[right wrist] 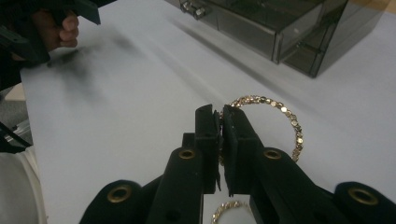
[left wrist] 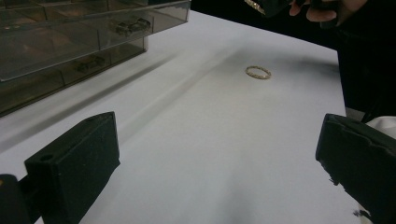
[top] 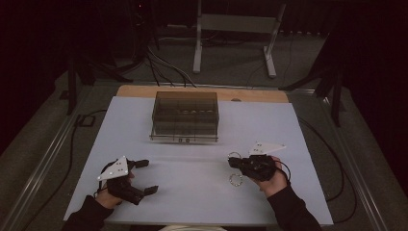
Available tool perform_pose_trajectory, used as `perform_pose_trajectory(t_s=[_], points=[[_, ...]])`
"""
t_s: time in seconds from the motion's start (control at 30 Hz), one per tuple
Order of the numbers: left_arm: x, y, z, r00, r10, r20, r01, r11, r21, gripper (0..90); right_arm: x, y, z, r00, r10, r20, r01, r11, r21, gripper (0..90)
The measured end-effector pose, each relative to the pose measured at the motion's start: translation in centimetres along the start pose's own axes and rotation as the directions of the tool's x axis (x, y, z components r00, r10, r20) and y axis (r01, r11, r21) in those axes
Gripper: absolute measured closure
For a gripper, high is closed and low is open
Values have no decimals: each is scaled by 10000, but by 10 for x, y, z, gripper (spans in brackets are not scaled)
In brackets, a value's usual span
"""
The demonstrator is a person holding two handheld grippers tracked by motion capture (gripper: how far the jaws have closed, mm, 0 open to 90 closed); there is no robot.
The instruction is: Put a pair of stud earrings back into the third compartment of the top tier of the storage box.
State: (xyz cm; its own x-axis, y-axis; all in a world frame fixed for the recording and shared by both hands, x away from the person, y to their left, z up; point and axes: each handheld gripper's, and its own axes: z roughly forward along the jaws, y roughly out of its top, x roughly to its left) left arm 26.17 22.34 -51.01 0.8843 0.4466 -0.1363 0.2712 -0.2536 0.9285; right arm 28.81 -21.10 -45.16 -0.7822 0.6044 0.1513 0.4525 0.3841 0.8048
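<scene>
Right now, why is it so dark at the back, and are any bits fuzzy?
In the high view the room behind is nearly black; light falls only on the white table. In the left gripper view the near black fingers look soft, and the box throws a long, soft shadow. In the right gripper view the held bracelet glints sharply, while the far hand is blurred.

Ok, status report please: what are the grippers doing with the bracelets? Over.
Right hand-held gripper shut on bracelet, lifted off the table. Left hand-held gripper open, empty. Second bracelet on the table. Path to box clear.
</scene>
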Motion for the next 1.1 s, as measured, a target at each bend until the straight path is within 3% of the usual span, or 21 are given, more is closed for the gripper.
perform_pose_trajectory(t_s=[1.1], points=[[1,0,-1,10000,19,20,-19,10000,-49,5,-12,60,10,9976,-700,-4,698,9959,-572,858]])
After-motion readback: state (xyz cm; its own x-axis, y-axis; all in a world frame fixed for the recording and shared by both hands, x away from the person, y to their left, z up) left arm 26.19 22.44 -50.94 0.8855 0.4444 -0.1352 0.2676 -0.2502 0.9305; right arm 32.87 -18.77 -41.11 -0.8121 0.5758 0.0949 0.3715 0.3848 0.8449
